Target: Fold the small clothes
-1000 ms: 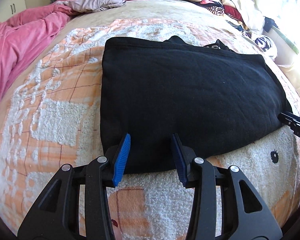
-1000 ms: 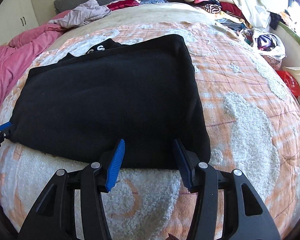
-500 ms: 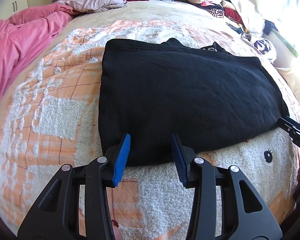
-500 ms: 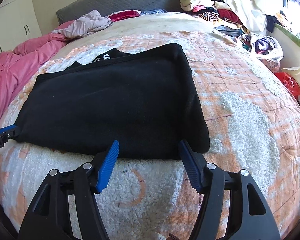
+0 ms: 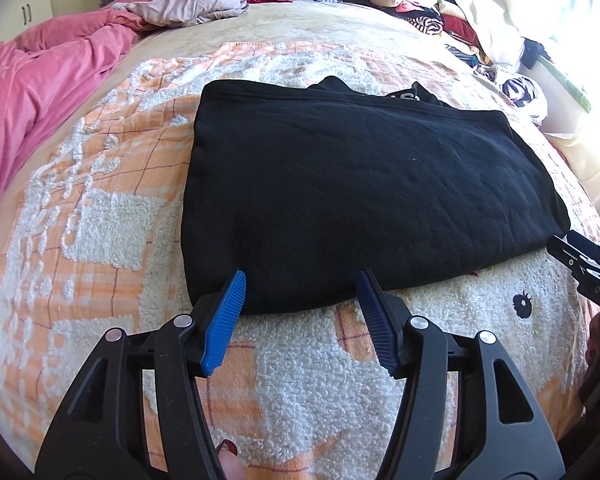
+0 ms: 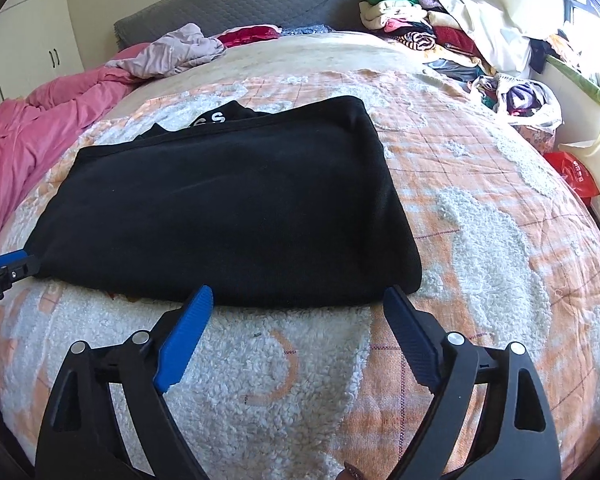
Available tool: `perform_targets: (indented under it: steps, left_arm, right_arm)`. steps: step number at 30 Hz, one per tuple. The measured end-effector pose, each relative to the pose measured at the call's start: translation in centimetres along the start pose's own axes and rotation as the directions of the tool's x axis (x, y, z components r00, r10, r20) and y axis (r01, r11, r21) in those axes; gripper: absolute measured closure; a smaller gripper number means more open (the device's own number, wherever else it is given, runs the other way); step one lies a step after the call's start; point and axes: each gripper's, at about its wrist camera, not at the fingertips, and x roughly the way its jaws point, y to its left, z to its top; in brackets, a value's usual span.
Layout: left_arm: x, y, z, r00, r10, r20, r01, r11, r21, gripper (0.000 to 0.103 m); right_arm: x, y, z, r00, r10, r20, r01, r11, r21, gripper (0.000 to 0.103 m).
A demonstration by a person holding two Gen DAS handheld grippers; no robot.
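While the folded black garment (image 5: 352,200) lies flat on the orange-and-white fleecy blanket (image 5: 80,216) that covers the bed, both grippers stand at its near edge with nothing clamped between their blue pads. The left gripper (image 5: 302,312) has just been opening: its jaws are parted, the tips reach to the garment's near hem close to the left corner, and the cloth lies past the pads rather than pinched by them. The right gripper (image 6: 296,312) has likewise just been opening and now stands wider than the left — its jaws straddle the near hem by the right corner, with bare blanket showing between the pads. In the left wrist view the right gripper's black tip appears at the right margin, just beside the garment's near right corner; in the right wrist view the left gripper's tip, with a strip of blue, shows at the left margin beside the opposite corner. The garment forms a rough rectangle, and a lower layer with white lettering (image 6: 214,120) (only partly legible) projects beyond its far edge. Farther back lie a pink quilt (image 5: 44,64), a crumpled pale garment (image 6: 176,52) and a heap of mixed clothes (image 6: 420,28) — all well apart from the folded piece.
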Motion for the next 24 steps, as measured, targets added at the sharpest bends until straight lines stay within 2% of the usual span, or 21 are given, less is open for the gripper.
perform_targets:
  steps: [2,3,4,8,10,12,15,24]
  left_arm:
    - [-0.2,0.0,-0.1,1.000,-0.003,-0.001,0.003,1.000,-0.002,0.051]
    - [-0.3,0.1,-0.1,1.000,-0.006,-0.001,0.006,1.000,-0.003,0.046]
    - [-0.5,0.1,-0.2,1.000,-0.008,0.001,0.008,1.000,-0.003,0.037]
    - [-1.1,0.0,-0.3,1.000,-0.003,0.009,0.003,1.000,0.005,0.033]
    - [-1.4,0.2,-0.3,1.000,-0.008,0.012,0.008,1.000,0.000,0.025]
    - [-1.7,0.2,-0.3,1.000,-0.012,0.017,0.012,1.000,-0.003,0.023]
    - [-2.2,0.3,-0.4,1.000,-0.009,0.024,0.009,1.000,0.003,0.009]
    - [-3.1,1.5,-0.7,0.999,0.008,0.031,-0.007,1.000,-0.021,0.009]
  right_arm:
    - [-0.2,0.1,0.0,1.000,0.002,0.010,-0.002,1.000,-0.001,0.015]
    - [-0.4,0.1,0.0,1.000,0.002,0.016,-0.002,1.000,-0.003,0.014]
    - [-0.6,0.2,0.0,1.000,0.001,0.022,-0.001,1.000,-0.006,0.014]
    - [-1.3,0.6,-0.3,0.999,0.000,0.047,0.000,1.000,-0.010,0.009]
    - [-1.7,1.0,-0.5,0.999,0.008,0.053,-0.007,1.000,-0.011,0.009]
    - [-2.0,1.4,-0.6,0.998,0.009,0.057,-0.008,1.000,-0.011,0.009]
    - [-2.6,2.1,-0.8,0.998,0.012,0.067,-0.011,1.000,-0.014,0.008]
    - [-4.0,5.1,-1.2,0.996,0.017,0.083,-0.010,0.997,-0.082,0.007]
